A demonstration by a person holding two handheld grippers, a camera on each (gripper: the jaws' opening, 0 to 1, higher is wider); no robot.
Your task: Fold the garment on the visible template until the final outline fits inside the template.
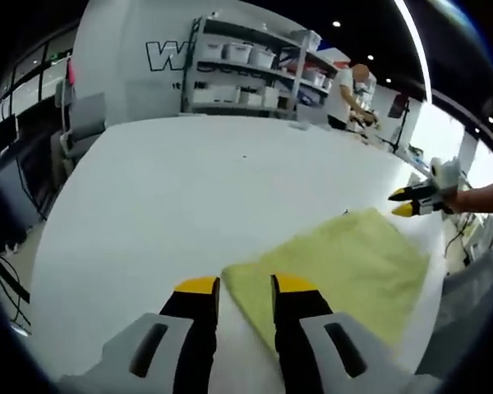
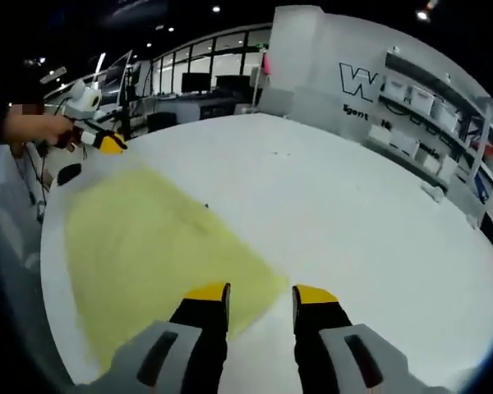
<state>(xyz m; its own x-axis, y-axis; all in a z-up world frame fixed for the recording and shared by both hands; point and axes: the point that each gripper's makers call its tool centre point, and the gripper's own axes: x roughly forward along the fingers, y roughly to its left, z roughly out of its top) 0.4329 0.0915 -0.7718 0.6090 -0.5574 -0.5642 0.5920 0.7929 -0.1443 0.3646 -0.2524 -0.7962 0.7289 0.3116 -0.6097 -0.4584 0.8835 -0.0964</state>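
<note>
Pale yellow-green fabric garment (image 1: 345, 275) lies flat on the white round-edged worktop (image 1: 189, 197), looks already folded into a rough rectangle, near the edge closest to the person. No template outline that I can make out in either view, so can't judge fit against it

Left gripper (image 1: 245, 285), yellow-tipped black jaws: apart, nothing between them, sitting right at the near corner of the garment, one jaw over bare worktop and one over cloth. Right gripper (image 2: 261, 294), same build: jaws apart, empty, over the opposite corner of the garment (image 2: 156, 246). In the left gripper view the right gripper (image 1: 411, 202) shows at the far corner, held by a hand (image 1: 464, 197); in the right gripper view the left one (image 2: 107, 143) shows likewise

Judgement: we're at the grasp setup for another fold, both tools lined up on corners along one edge, nothing pinched yet. Next move calls for dropping both sets of jaws onto the corners, closing on the top layers together, then lifting evenly so the fold stays square

Background: grey metal shelving with white bins (image 1: 246, 70), person standing near it
</note>
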